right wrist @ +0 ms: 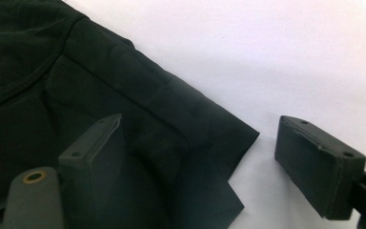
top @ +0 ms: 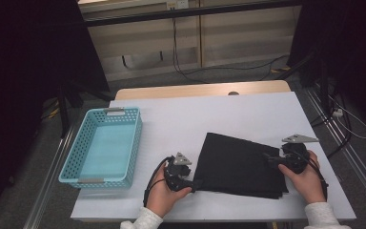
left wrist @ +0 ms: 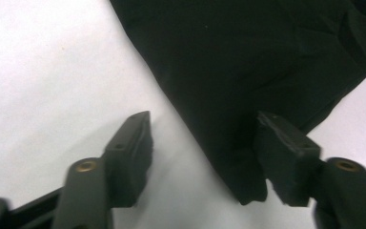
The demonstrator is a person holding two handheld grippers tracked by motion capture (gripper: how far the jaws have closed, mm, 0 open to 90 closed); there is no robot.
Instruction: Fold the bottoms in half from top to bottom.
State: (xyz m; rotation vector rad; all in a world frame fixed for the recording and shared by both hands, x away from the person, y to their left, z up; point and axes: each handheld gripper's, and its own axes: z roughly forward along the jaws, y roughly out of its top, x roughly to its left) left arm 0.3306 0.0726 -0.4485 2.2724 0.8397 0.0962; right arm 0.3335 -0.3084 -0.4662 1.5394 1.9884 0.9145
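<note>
A folded black cloth [top: 240,167] lies flat on the white table [top: 195,114], near the front right. My left gripper [top: 190,183] sits at the cloth's near left corner. In the left gripper view its jaws stand apart around that corner of the cloth [left wrist: 248,57]: one jaw is over the bare table, the other rests against the fabric's edge, and the left gripper [left wrist: 205,143] is not pinching it. My right gripper [top: 274,160] is at the cloth's right edge. The right gripper [right wrist: 202,138] is wide open, one jaw over the cloth [right wrist: 52,71] and the other over the table.
A light blue perforated basket [top: 138,138] stands empty at the table's left side. The wooden table edge [top: 200,89] runs along the back, with cables on the floor beyond. White table surface stretches behind the cloth.
</note>
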